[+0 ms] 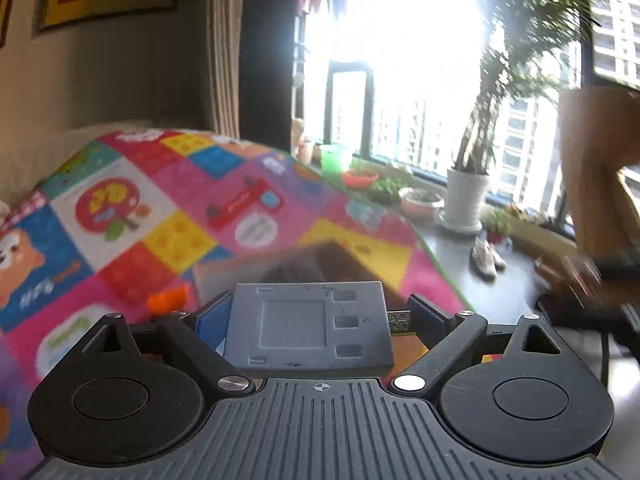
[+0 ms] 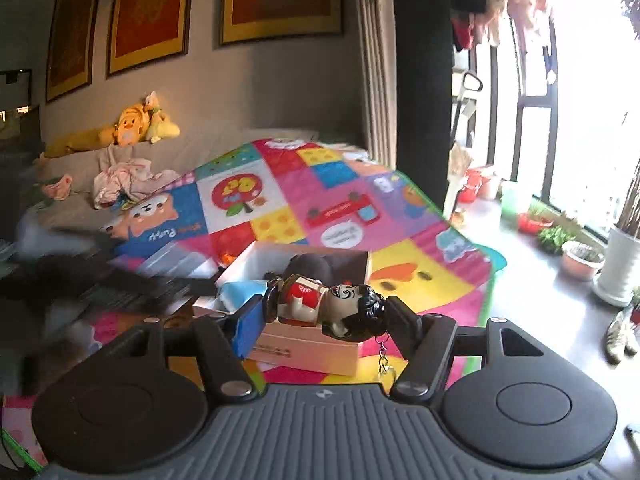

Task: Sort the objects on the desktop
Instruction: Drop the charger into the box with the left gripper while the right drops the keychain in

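Left wrist: one grey device point(image 1: 308, 326), right: one figurine point(image 2: 326, 306)

Colourful patchwork play mat point(image 2: 280, 200) spread over the floor point(image 2: 532, 280), open pale cardboard box point(image 2: 308, 344) resting on it, potted plants point(image 2: 618, 268) standing on bare floor by the window

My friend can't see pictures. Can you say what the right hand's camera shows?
The right tongs hold a little doll keychain sideways, its black-haired head to the right and a small chain dangling. Just beyond it sits an open white box on a colourful patchwork play mat.
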A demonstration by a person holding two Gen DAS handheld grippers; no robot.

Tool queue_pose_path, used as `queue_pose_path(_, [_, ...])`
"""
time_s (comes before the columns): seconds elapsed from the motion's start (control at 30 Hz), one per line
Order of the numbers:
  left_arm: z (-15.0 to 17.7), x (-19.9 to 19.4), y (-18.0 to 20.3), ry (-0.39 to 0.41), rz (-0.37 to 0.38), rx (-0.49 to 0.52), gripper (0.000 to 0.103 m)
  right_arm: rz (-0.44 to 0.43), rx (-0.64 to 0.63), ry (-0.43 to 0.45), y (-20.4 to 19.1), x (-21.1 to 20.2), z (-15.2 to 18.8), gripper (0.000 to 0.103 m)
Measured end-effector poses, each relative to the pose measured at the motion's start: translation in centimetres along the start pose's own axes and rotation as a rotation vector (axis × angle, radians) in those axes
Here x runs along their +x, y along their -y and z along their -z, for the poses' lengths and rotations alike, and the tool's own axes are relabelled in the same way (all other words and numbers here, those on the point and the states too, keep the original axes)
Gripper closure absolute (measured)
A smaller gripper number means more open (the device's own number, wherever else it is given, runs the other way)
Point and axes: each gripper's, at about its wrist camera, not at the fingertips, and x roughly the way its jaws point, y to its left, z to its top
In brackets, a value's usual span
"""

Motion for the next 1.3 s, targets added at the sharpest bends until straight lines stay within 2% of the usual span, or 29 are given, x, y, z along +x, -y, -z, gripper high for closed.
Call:
queue_pose_path(0.07, [-0.8, 2.4, -0.1, -0.025, 0.001, -0.008, 0.006, 0.007, 0.012, -0.026, 0.5, 0.4, 0.7, 0.038])
queue_pose_path(0.13, [-0.8, 3.8, -0.3, -0.062, -0.032, -0.022, 0.005, 0.015, 0.025, -0.051, 1.0, 1.0, 1.2, 0.038])
queue_pose_path(0.23, [0.6, 3.4, -1.0, -0.097, -0.092, -0.032, 0.002, 0.022, 0.038, -0.075, 1.7, 1.6, 1.8, 0.038])
queue_pose_path(0.37, [3.3, 2.0, -2.0, -0.209, -0.156, -0.022, 0.002, 0.016, 0.056, -0.1, 2.0, 2.9, 1.6, 0.038])
queue_pose_path(0.47, [5.0, 1.1, -2.4, -0.297, -0.137, -0.025, 0.002, -0.007, 0.036, -0.091, 1.4, 3.7, 0.4, 0.038])
queue_pose_path(0.53, [5.8, 0.3, -2.5, -0.328, -0.114, -0.022, 0.002, -0.021, 0.014, -0.07, 0.7, 4.1, -1.1, 0.038])
queue_pose_path(0.67, [6.5, -0.9, -2.8, -0.323, -0.093, -0.021, 0.002, -0.077, -0.015, -0.027, -0.5, 6.4, -5.5, 0.038])
queue_pose_path(0.8, [7.3, -1.8, -3.5, -0.299, -0.082, -0.061, 0.002, -0.109, 0.004, -0.049, -1.7, 10.6, -9.7, 0.038])
queue_pose_path(0.93, [8.9, -2.9, -4.5, -0.31, -0.079, -0.117, 0.002, -0.081, -0.015, -0.075, -3.6, 15.8, -12.6, 0.038])
queue_pose_path(1.07, [10.5, -3.2, -6.9, -0.319, -0.106, -0.186, 0.002, -0.064, -0.068, -0.188, -6.0, 21.8, -13.1, 0.037])
queue_pose_path(1.13, [11.3, -3.7, -8.4, -0.318, -0.134, -0.219, 0.001, -0.016, -0.07, -0.231, -6.7, 24.0, -12.7, 0.024])
queue_pose_path(1.3, [13.1, -4.5, -12.2, -0.294, -0.225, -0.277, 0.001, -0.042, -0.085, -0.237, -7.9, 25.1, -13.4, 0.024])
